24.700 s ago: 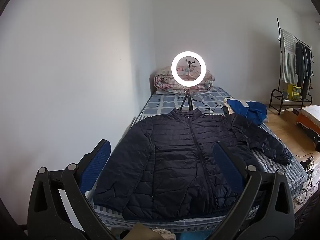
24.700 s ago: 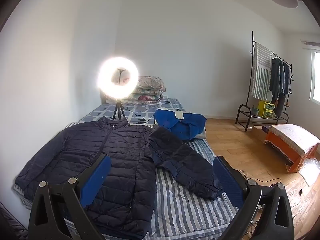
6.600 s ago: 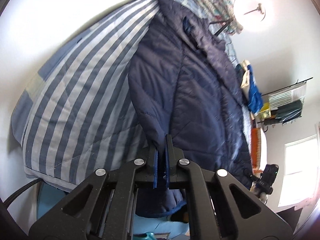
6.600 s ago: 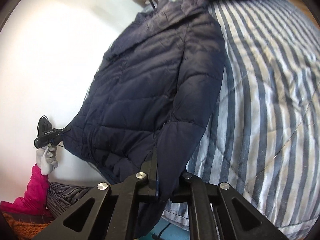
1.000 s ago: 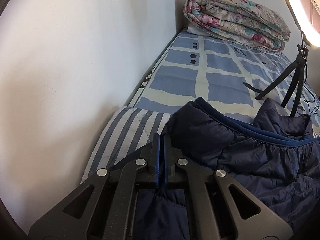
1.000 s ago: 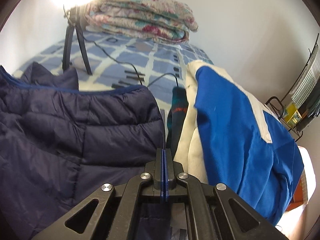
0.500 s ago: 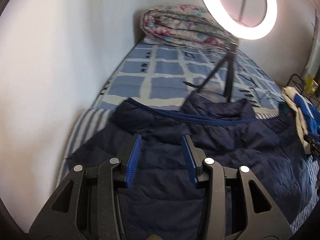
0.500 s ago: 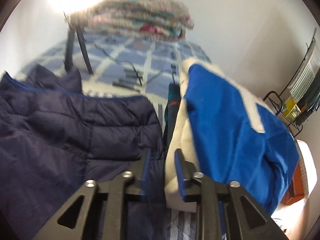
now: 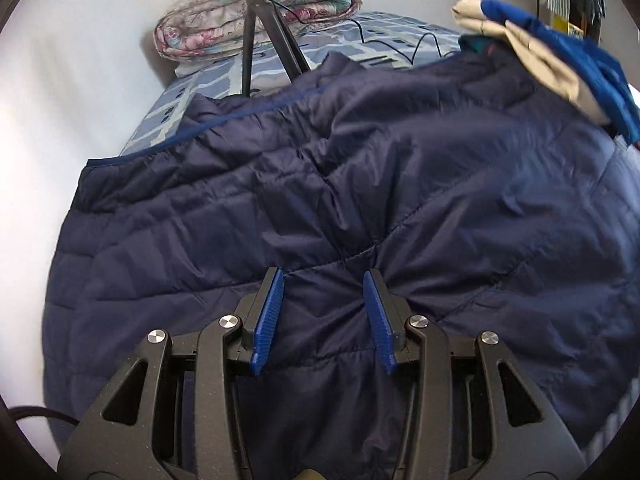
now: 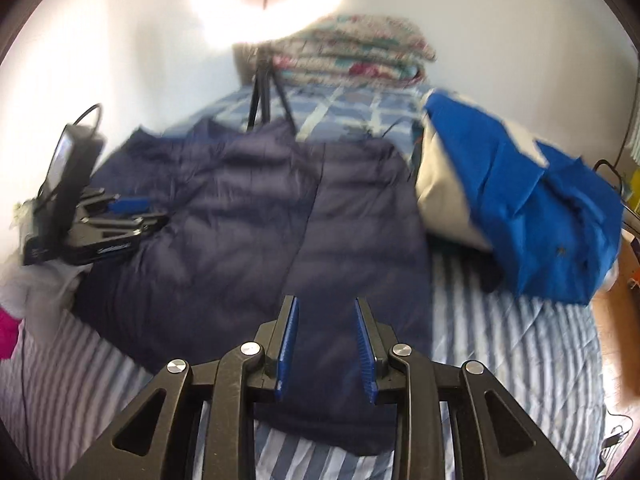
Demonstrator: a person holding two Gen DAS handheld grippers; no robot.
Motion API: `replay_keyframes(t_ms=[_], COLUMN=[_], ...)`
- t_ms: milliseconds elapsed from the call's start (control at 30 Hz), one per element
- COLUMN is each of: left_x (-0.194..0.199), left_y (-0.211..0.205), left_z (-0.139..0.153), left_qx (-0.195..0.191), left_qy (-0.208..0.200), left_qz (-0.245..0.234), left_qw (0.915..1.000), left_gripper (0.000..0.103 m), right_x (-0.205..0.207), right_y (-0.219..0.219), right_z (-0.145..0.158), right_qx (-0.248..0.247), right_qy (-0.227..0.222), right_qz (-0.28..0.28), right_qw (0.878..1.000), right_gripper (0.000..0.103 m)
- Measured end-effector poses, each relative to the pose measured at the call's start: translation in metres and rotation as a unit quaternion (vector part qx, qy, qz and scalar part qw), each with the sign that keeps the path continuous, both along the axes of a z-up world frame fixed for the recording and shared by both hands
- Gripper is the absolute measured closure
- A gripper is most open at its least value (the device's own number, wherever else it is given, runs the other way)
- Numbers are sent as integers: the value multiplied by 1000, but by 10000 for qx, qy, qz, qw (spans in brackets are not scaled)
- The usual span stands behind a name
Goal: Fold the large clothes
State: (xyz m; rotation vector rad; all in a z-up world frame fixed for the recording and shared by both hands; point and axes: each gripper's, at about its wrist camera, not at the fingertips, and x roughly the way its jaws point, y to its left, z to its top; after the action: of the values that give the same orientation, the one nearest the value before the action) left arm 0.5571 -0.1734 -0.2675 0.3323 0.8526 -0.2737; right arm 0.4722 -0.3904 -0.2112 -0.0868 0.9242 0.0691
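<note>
The navy quilted jacket [image 9: 360,200] lies folded in a compact block on the striped bed, its collar toward the tripod. My left gripper [image 9: 323,280] is open and empty, close above the jacket's upper layer. In the right wrist view the jacket [image 10: 280,216] fills the middle of the bed. My right gripper [image 10: 325,304] is open and empty, hovering above the jacket's near edge. The left gripper [image 10: 128,206] also shows there, at the jacket's left side.
A blue and cream garment [image 10: 520,200] lies heaped to the right of the jacket. A ring light tripod [image 10: 264,92] stands behind the collar. A folded floral quilt [image 10: 352,56] sits at the bed's head. The striped sheet [image 10: 512,352] shows around the jacket. The wall is on the left.
Both grippers have let go of the jacket, opened, and pulled back from it. The jacket now lies folded over on itself.
</note>
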Motion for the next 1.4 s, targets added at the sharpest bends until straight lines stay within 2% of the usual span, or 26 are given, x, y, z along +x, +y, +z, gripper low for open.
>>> replay_keyframes(t_ms=[100, 167, 233, 300, 367, 433, 533, 633, 800, 900, 933, 1000, 1100, 1200, 1300, 1400], left_x=[0, 1, 3, -4, -22, -43, -69, -80, -80, -85, -91, -107, -137, -181, -225, -265], left_y=[-1, 6, 21, 35, 45, 44, 38, 32, 30, 31, 35, 49, 70, 95, 112, 123], left_z=[3, 13, 24, 38, 46, 48, 42, 27, 5, 19, 29, 53, 93, 134, 159, 179], left_qx=[-74, -351, -634, -962, -1256, -1239, -1073, -947, -831, -662, -767, -957, -1198, -1392, -1351, -1536], left_qy=[18, 184, 126, 91, 142, 110, 59, 111, 241, 279, 286, 284, 264, 334, 454, 464], left_qz=[-19, 75, 209, 399, 470, 348, 227, 269, 282, 343, 372, 469, 540, 494, 577, 828], left_qw=[10000, 9992, 9977, 9945, 9909, 9916, 9939, 9951, 9959, 9968, 9959, 9939, 9910, 9885, 9881, 9836], left_gripper=[60, 60, 60, 60, 60, 60, 60, 60, 60, 60, 60, 60, 60, 60, 60, 60], right_x=[-4, -11, -20, -38, -53, -68, -82, -81, -60, -49, -48, -44, -40, -29, -24, -21], right_y=[1, -5, -14, -27, -35, -44, -66, -77, -79, -81, -81, -79, -76, -71, -69, -66], right_z=[-19, -16, -11, -6, -3, -3, -6, -15, -38, -54, -56, -54, -53, -47, -44, -44], right_qx=[-62, 113, 393, 601, 684, 743, 1462, 2331, 3148, 3570, 3585, 3449, 3400, 2990, 2951, 2903], right_qy=[158, 64, -13, -100, -133, -136, -60, 84, 267, 458, 449, 380, 533, 777, 826, 715], right_qz=[37, -81, -259, -547, -719, -974, -1447, -1632, -1909, -2265, -2382, -2482, -2667, -2599, -2684, -2738], right_qw=[9998, 9999, 9989, 9966, 9950, 9924, 9786, 9586, 9294, 9051, 9015, 9044, 9002, 9149, 9133, 9141], right_gripper=[75, 75, 74, 61, 40, 37, 30, 28, 28, 27, 27, 27, 28, 30, 29, 31])
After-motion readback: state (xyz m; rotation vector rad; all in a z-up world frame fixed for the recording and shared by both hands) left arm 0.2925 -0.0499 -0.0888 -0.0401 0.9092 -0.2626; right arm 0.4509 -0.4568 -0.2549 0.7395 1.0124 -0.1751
